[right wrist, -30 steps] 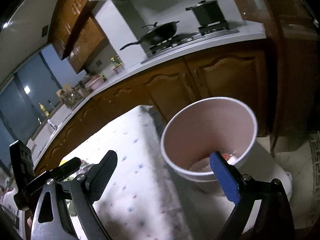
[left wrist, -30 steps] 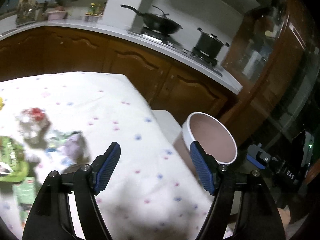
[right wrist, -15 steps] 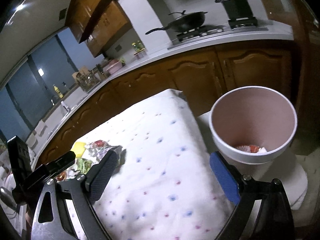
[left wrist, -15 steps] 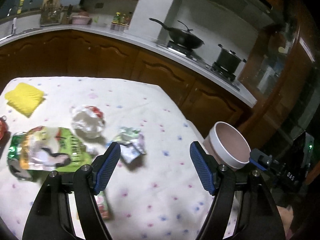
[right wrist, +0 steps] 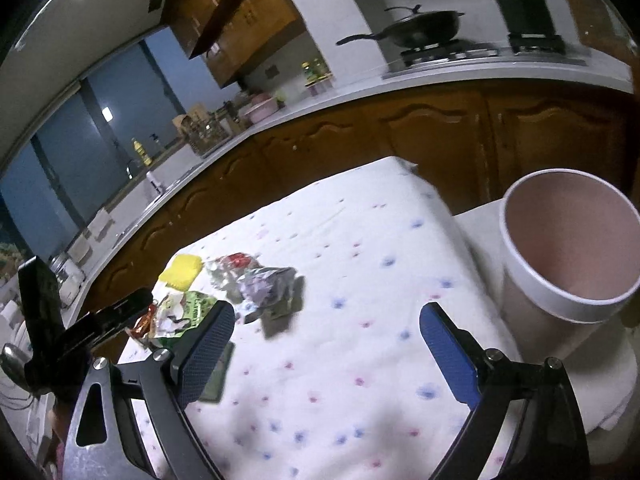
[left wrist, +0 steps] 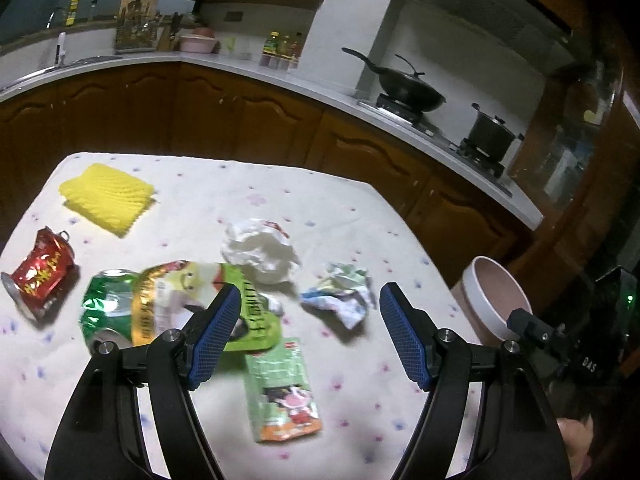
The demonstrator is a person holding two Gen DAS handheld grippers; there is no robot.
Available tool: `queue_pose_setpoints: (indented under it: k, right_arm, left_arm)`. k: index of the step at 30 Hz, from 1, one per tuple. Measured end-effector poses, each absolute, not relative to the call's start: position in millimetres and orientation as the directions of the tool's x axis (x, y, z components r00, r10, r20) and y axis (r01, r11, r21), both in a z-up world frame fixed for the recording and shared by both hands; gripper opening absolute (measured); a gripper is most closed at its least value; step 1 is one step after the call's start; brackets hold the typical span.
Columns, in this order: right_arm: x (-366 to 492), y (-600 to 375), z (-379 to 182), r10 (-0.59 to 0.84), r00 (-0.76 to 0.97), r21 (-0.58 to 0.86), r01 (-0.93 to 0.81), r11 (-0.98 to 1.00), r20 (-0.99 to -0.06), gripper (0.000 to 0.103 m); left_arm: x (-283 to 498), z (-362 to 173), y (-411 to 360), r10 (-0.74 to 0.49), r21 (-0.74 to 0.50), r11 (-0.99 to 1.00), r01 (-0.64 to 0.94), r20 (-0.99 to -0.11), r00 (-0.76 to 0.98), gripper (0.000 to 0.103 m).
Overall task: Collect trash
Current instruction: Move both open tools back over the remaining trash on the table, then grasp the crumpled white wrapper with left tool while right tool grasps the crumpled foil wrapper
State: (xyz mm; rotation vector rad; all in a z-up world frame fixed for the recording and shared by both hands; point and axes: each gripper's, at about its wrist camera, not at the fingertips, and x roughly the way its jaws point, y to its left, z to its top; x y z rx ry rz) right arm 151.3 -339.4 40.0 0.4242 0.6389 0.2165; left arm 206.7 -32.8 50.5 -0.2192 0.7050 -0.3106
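Trash lay mid-table (left wrist: 208, 196): carton (left wrist: 282, 390), long axis toward the near edge; crushed red can (left wrist: 40, 272) by the left edge. Bin (right wrist: 568, 248) stood off the right edge. Left hand-held gripper (left wrist: 308, 340) and right hand-held gripper (right wrist: 326, 356) gaped empty above the cloth.

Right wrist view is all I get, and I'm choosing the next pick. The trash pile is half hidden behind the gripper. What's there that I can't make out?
Observer: A flattened green-and-orange juice carton lies on the cloth, the piece nearest the left gripper.
Operator: Is that gripper holding anything?
Observer: No, it is open and grips nothing.
Operator: Any cans in the pile?
Observer: Two crushed ones. A red can lies at the far left of the left wrist view, and a green can sits partly under a green snack pouch.
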Motion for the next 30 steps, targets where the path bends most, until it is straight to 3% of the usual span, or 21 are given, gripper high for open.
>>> queue_pose_setpoints:
  k: [18, 30]
  right_arm:
    - [197, -262, 28, 0.352, 0.754, 0.359, -0.164, 0.919, -0.554, 0.094]
    - [248, -247, -9, 0.397, 0.658, 0.39, -0.167, 0.905, -0.64, 0.057]
  left_arm:
    - [253, 44, -13, -0.306, -0.27, 0.949, 0.165, -0.649, 0.697, 0.073]
    - [313, 15, -37, -0.303, -0.249, 0.953, 0.174, -0.737, 0.604, 0.07]
